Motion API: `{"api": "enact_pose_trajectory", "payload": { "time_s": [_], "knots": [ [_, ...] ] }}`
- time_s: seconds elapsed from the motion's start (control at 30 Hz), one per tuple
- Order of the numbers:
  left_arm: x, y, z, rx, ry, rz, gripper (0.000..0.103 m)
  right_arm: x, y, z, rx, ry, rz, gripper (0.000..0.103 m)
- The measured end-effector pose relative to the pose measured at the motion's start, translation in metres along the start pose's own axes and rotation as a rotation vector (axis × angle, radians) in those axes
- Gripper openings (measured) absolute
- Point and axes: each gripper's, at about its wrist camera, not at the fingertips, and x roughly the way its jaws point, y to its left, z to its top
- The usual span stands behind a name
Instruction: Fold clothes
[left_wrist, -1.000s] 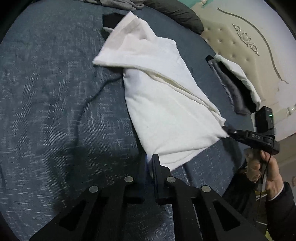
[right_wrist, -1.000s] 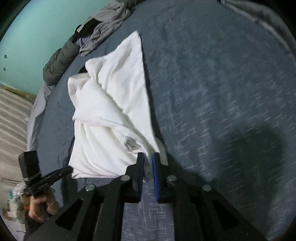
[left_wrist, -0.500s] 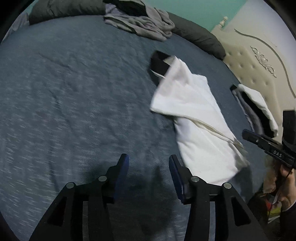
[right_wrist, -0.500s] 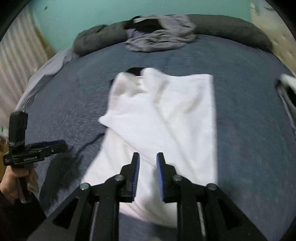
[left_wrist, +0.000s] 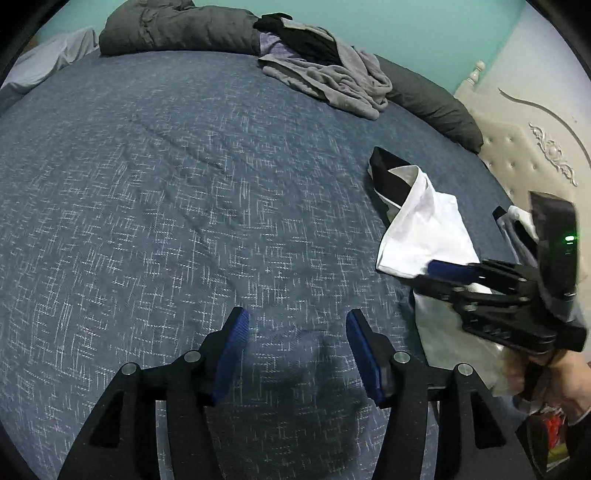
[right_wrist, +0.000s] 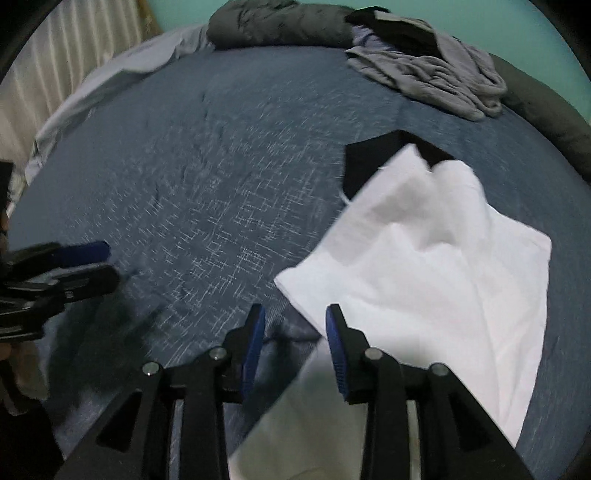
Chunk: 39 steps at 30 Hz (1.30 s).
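Left gripper (left_wrist: 295, 350), left wrist view: black frame, blue pads, jaws spread wide, nothing held. A second ago these jaws were pressed together at the near hem of the white cotton garment (left_wrist: 424, 236); half a second ago they were already parted and clear of it. The gripper is now seen over bare bedspread, the dark blue woven bedspread (left_wrist: 166, 221), with the garment well off to its right. The garment's black collar band (left_wrist: 388, 177) is seen at its far end. The right gripper (left_wrist: 448, 269) is seen over the garment's near part, held by a hand (left_wrist: 561, 380). A crumpled grey garment (left_wrist: 332, 81) lies at the far edge of the bedspread, against a long dark grey bolster (left_wrist: 177, 29).

Right gripper (right_wrist: 295, 343), right wrist view: jaws parted, nothing pinched. A second ago a fold of the white garment (right_wrist: 424, 266) was clamped here; half a second ago the gap was narrow; now it is wider. The garment lies flat on the bedspread (right_wrist: 221, 184), a folded-over corner just ahead of the jaws, its lower part running beneath the gripper. The left gripper (right_wrist: 85, 254) is seen at the left edge, blurred.

Judgement: one fold has been laid and released by both tools. The garment is only part folded; a fresh grasp is probably needed next, likely at the near corner.
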Motion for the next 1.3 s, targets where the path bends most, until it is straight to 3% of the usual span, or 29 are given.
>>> {"api": "enact_pose_trajectory", "payload": {
  "time_s": [0.23,0.37,0.57,0.9,1.1,1.3],
  "knots": [
    [0.002,-0.003,0.003,0.002,-0.003,-0.012,0.060,0.027,0.010,0.008,-0.065,0.030,-0.078,0.033],
    [0.003,-0.003,0.004,-0.002,0.002,-0.018,0.060,0.025,0.006,0.006,-0.052,0.015,-0.084,0.010],
    [0.004,-0.005,0.005,-0.004,0.003,-0.024,0.060,-0.013,-0.010,0.004,-0.008,-0.074,-0.050,0.007],
    [0.008,-0.011,0.003,0.006,0.014,-0.023,0.060,-0.083,-0.102,0.019,0.175,-0.197,-0.105,0.006],
    [0.014,-0.014,0.002,0.015,0.025,-0.025,0.060,-0.087,-0.159,0.022,0.263,-0.186,-0.177,0.006],
    [0.020,-0.016,-0.001,0.027,0.038,-0.025,0.060,-0.076,-0.192,0.022,0.273,-0.155,-0.244,0.006]
  ]
}}
